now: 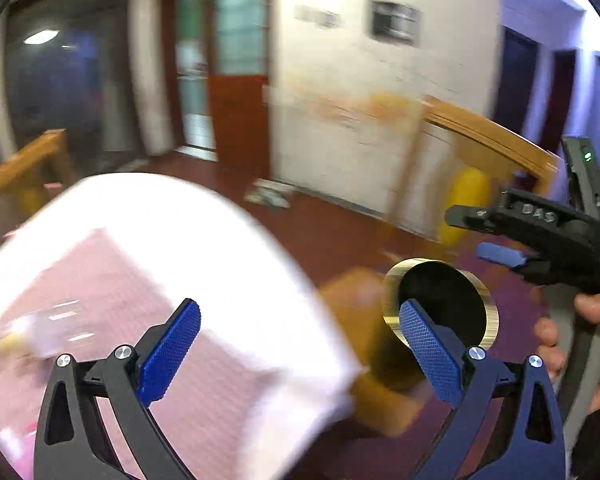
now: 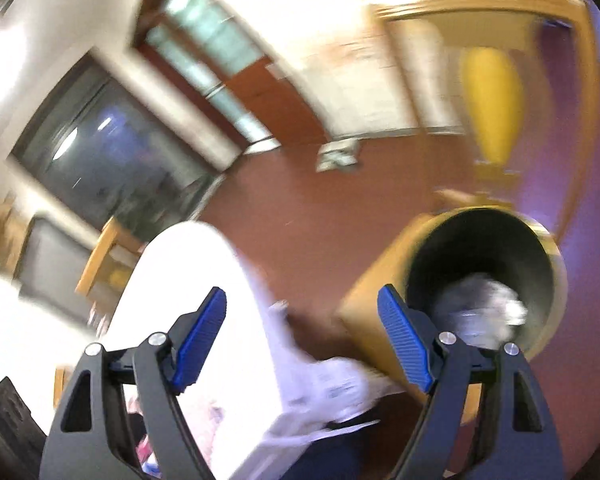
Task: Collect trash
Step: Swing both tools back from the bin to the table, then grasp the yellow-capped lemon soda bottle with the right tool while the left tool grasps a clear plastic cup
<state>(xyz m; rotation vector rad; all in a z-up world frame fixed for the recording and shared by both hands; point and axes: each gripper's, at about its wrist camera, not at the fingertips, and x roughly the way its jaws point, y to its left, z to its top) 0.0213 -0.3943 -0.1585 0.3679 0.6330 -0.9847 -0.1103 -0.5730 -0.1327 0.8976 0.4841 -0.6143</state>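
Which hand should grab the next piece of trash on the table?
Probably left: its open tool faces trash on the table. The right tool points toward the bin.

The left tongs (image 1: pixel 300 344) carry blue pads (image 1: pixel 170 354) with a rough, finely ribbed rubbery face on matt black plastic arms with shiny metal screws; the right tongs (image 2: pixel 302 340) look the same. The round bin with a glossy brass-coloured metal rim (image 1: pixel 440 304) has a dark matt inside, where crumpled grey-white paper (image 2: pixel 484 312) lies. The white-edged counter with a pink woven-looking cloth (image 1: pixel 112 280) appears smooth at its rim. The dark red floor (image 1: pixel 320 232) has a dull sheen.
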